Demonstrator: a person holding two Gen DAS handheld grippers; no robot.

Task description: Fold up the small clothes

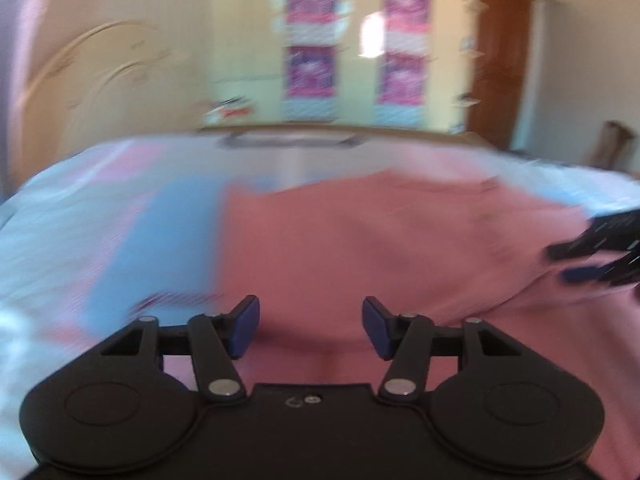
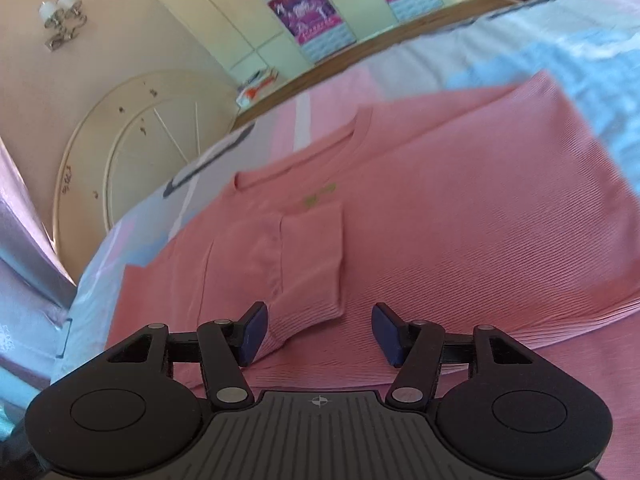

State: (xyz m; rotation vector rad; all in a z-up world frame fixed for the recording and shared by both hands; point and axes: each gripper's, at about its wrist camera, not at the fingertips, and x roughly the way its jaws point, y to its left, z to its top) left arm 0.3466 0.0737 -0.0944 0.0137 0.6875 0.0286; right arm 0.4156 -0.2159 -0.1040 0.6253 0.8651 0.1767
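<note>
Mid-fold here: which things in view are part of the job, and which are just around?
Job: pink sweater, its folded-in sleeve, left claw, right claw, both open.

Around: bedsheet, headboard, wall lamp, wardrobe posters.

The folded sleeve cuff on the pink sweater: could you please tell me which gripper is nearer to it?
Right. The right gripper hangs open just short of the folded sleeve cuff on the pink sweater. The left gripper, also open, hovers over plain fabric; its blurred view shows no cuff.

Pink ribbed sweater (image 2: 440, 208) flat on the bed, one sleeve (image 2: 308, 264) folded across its front.
</note>
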